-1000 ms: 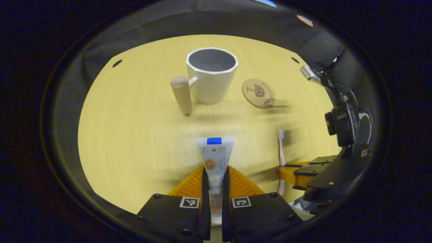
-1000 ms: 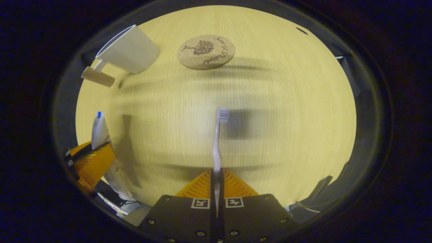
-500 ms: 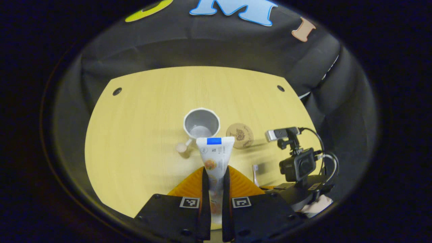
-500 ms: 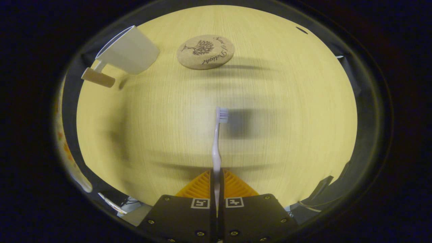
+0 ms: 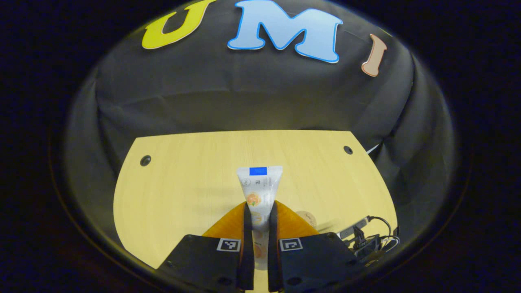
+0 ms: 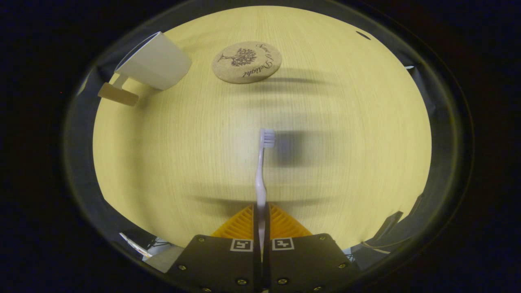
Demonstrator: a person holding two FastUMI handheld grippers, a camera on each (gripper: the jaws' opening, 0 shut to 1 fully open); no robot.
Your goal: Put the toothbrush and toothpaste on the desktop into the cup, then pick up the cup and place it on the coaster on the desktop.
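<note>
My left gripper is shut on a white toothpaste tube with a blue end band, held high above the light wooden desk. A sliver of the cork coaster peeks past its right finger. In the right gripper view, my right gripper is shut on the handle of a white toothbrush, bristles pointing away, low over the desk. The white cup with a wooden handle stands at the far left, and the round cork coaster lies just right of it.
In the left gripper view, a black camera with cables sits at the lower right on the other gripper. Two small dark holes mark the desk's far corners. The black cloth wall rises behind the desk.
My left gripper has risen and tilted up with the toothpaste, so the cup dropped below its fingers and the wall came into sight. The right gripper with the toothbrush has stayed still.
</note>
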